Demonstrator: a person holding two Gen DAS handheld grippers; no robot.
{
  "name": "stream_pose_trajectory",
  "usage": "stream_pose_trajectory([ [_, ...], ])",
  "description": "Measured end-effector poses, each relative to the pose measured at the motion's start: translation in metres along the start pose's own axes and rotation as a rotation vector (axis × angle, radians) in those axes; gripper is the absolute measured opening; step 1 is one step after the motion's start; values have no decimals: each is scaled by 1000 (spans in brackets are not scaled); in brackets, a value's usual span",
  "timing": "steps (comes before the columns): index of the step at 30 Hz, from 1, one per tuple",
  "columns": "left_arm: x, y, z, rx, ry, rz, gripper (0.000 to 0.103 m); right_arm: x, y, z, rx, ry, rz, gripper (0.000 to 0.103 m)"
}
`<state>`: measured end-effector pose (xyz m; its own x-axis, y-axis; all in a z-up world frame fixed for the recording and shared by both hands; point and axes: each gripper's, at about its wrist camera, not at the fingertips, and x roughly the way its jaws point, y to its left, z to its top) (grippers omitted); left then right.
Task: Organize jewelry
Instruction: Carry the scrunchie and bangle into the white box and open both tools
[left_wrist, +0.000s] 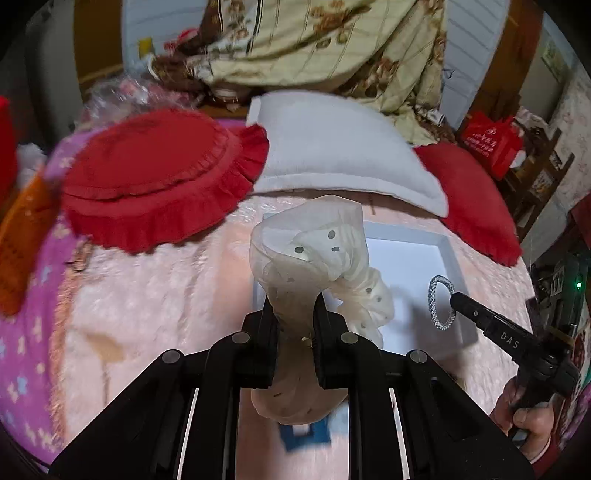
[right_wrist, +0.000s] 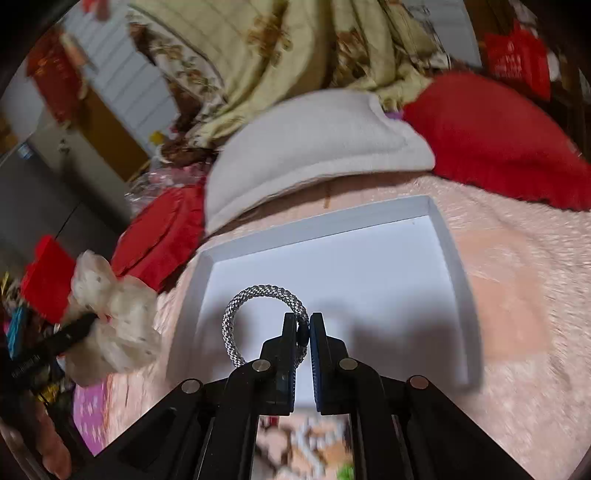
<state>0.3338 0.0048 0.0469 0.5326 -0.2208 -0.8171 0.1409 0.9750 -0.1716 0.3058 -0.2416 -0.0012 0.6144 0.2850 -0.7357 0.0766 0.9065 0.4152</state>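
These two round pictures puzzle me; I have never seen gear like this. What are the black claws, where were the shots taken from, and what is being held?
There is no robot. A person holds one two-finger gripper in each hand, and each carries a wide-angle camera looking along its fingers.

The left camera's view shows the left gripper shut on a cream dotted scrunchie. At its right edge you see the right gripper and the hand holding it.

The right camera's view shows the right gripper shut on a silver braided hair tie.

Below both lies an open white box, with nothing visible inside, on a fluffy pink blanket, with a white pillow and red cushions behind.
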Motion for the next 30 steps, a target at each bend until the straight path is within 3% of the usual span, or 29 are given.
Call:
stream_pose_trajectory([
  [4,69,3,17,-13,88,24,15,46,-5,23,36,49,-16,6],
  [9,122,7,30,-14,127,68,18,86,-15,37,69,83,-33,7],
  [12,135,13,36,-33,124,44,33,101,-21,44,95,96,-15,7],
  [13,136,14,38,-39,119,26,40,104,-23,46,99,103,-13,7],
  [15,134,15,38,-41,104,9,48,106,-23,48,95,100,-17,25],
  [16,132,16,39,-42,92,4,51,105,-22,49,90,87,-21,44],
  [17,131,16,39,-44,88,3,53,102,-22,49,86,67,-20,47],
  [25,89,21,29,-88,65,-75,54,50,-10,34,1,12,-7,47],
  [30,46,24,-3,-75,36,-48,54,3,-5,-6,-98,3,9,47],
])
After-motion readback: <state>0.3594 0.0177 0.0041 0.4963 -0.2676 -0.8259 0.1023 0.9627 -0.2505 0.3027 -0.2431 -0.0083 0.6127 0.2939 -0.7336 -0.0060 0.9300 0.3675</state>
